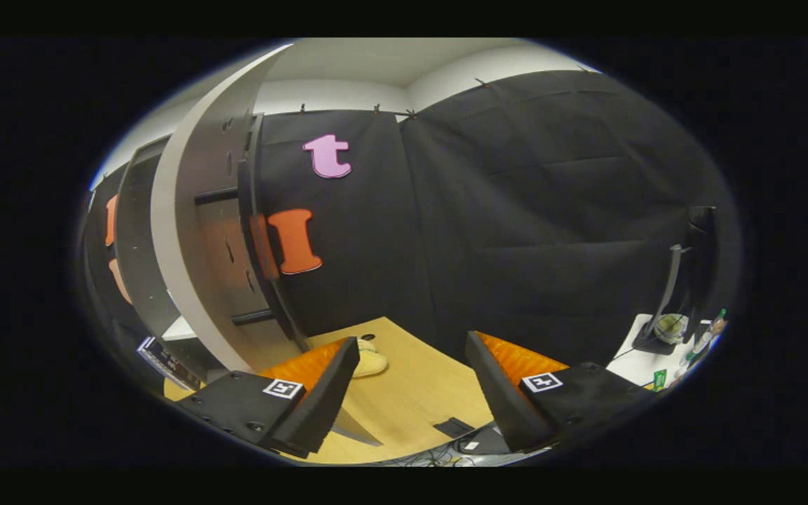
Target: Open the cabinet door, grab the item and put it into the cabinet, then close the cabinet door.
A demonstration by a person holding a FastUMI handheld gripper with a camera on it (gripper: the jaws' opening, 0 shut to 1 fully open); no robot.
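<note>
black cloth wall (516, 210) | wooden table (411, 400) | white ceiling (376, 63)

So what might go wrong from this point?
The hand-held gripper is open and holds nothing, and the pale item lies on the wooden table just past its left finger, partly hidden, so a grab might slip. The open cabinet door stands close by on that side and might get bumped.
</note>
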